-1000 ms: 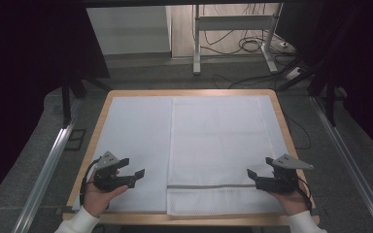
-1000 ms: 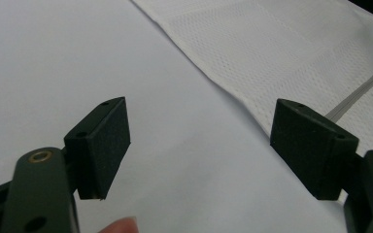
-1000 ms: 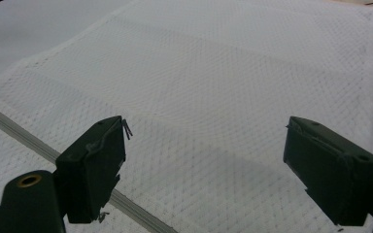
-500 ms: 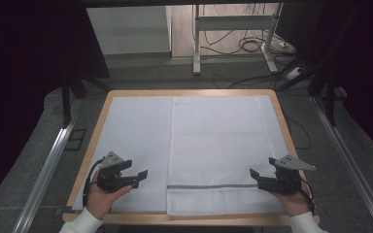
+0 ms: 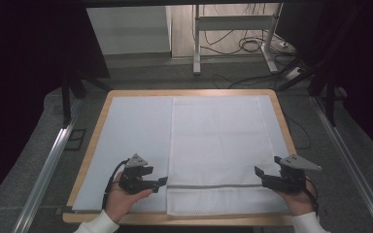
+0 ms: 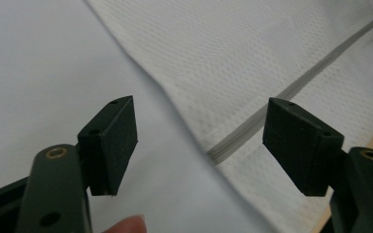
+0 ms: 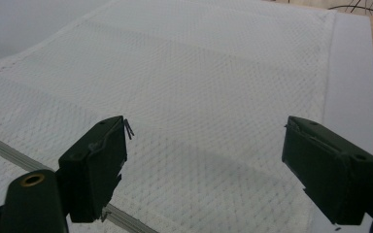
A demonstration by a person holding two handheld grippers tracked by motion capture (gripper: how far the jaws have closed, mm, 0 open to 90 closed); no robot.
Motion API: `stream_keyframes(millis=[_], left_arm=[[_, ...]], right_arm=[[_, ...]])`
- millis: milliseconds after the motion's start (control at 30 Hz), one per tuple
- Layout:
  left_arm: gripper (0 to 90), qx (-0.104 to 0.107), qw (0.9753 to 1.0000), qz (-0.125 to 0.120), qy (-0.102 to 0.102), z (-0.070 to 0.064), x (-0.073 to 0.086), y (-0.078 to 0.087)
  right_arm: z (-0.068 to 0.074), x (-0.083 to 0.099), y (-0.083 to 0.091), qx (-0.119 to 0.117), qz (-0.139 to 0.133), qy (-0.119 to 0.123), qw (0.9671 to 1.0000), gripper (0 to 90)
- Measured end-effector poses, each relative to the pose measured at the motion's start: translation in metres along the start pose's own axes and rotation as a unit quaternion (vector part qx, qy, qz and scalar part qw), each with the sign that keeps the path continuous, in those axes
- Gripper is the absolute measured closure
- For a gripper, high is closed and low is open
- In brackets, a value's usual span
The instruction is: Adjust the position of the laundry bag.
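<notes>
Left gripper [image 5: 162, 181] jaws apart, towel [image 5: 218, 145] corner cut off, contact unclear

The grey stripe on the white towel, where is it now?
In the high view, the grey stripe crosses the white towel near the table's near edge, running between the left gripper and the right gripper.

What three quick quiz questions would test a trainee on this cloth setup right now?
1. True or false: the left gripper has its jaws open.
2. What runs across the white cloth near its front edge?
A. a grey stripe
B. a red zipper
C. a row of buttons
3. Fill in: the right gripper sits at the cloth's ____ side edge, seen from the high view.

Key:
1. True: the jaws stand wide apart in the left gripper view.
2. A: the grey stripe.
3. Right.
</notes>
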State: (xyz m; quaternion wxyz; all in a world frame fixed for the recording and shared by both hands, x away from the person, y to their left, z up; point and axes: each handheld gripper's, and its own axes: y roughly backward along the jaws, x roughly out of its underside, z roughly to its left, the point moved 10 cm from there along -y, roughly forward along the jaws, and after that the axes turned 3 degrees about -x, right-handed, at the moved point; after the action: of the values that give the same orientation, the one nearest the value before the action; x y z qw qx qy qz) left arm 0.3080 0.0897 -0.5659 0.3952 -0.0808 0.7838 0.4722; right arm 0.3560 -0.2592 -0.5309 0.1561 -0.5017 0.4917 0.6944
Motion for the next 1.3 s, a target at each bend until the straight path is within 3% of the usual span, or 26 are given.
stream_keyframes(millis=[100, 267, 433, 567, 733, 1033, 1267, 1300], left_arm=[[30.0, 0.000, 0.9999, 0.012, 0.000, -0.002, 0.000, -0.010], [31.8, 0.004, 0.9990, 0.038, 0.020, -0.002, -0.002, -0.030], [35.3, 0.018, 0.9975, 0.047, 0.049, 0.000, -0.004, -0.037], [37.2, 0.018, 0.9970, 0.053, 0.054, 0.002, -0.004, -0.039], [42.3, 0.033, 0.9949, 0.060, 0.074, 0.004, -0.002, -0.043], [52.5, 0.046, 0.9933, 0.071, 0.079, 0.000, 0.000, -0.050], [65.4, 0.026, 0.9950, 0.065, 0.071, 0.001, 0.000, -0.056], [70.8, 0.020, 0.9955, 0.063, 0.067, 0.000, 0.000, -0.056]], right_arm=[[0.000, 0.000, 0.000, 0.000, -0.001, 0.001, 1.0000, 15.9], [0.000, -0.002, 0.003, 0.006, -0.004, 0.005, 1.0000, 15.9], [-0.001, -0.002, 0.003, 0.010, -0.004, 0.007, 0.9999, 15.9], [-0.001, -0.003, 0.003, 0.011, -0.006, 0.009, 0.9999, 15.9], [-0.001, -0.004, 0.004, 0.015, -0.007, 0.011, 0.9998, 15.9], [-0.002, -0.004, 0.005, 0.018, -0.008, 0.011, 0.9997, 15.9], [-0.003, -0.006, 0.007, 0.020, -0.011, 0.011, 0.9997, 15.9], [-0.003, -0.006, 0.007, 0.020, -0.012, 0.010, 0.9997, 15.9]])
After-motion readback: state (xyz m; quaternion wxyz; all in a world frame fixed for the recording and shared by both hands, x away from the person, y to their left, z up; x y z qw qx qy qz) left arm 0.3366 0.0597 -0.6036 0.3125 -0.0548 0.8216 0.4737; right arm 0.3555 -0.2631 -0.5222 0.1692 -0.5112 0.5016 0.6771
